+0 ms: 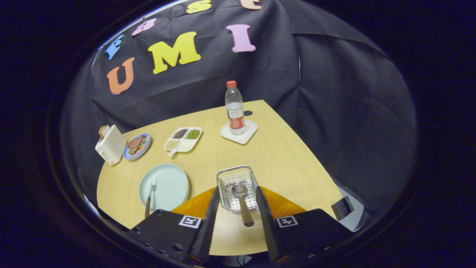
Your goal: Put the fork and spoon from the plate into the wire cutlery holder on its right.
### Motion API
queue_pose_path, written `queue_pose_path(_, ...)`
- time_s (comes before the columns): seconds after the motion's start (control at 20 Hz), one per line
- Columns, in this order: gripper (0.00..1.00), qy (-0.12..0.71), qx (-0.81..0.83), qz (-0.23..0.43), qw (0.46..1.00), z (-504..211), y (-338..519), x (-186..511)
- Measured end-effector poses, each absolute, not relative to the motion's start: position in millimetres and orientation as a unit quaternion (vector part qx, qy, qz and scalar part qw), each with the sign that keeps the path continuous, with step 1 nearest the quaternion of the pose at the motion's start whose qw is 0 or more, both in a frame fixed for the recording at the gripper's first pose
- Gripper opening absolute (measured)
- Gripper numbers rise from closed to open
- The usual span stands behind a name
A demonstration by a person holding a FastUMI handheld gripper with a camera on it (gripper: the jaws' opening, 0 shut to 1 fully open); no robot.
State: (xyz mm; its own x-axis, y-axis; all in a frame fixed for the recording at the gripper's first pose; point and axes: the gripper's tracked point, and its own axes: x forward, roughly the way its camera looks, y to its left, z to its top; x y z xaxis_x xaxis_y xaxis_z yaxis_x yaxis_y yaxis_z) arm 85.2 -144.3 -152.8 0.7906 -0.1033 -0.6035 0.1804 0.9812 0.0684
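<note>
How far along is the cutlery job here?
Half done: the spoon stands in the holder, bowl down, handle leaning out toward the gripper. The gripper is open, fingers either side of the handle, holding nothing. Left: the fork lies on the plate.

Bright even overhead light, sharp centre, fisheye-bent edges
</note>
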Motion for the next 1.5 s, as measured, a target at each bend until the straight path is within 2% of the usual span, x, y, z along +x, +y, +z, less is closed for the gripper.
queue_pose_path(0.15, 0.88, 0.280, 0.046, -0.094, 0.954, -134.6, -143.3, 79.4)
queue_pose_path(0.35, 0.96, 0.229, 0.026, -0.102, 0.968, -109.8, -126.4, 68.9)
queue_pose_path(0.7, 0.97, 0.219, 0.012, -0.061, 0.974, -114.6, -66.2, 73.8)
queue_pose_path(1.5, 0.97, 0.306, 0.012, 0.026, 0.951, -199.3, 63.9, 117.7)
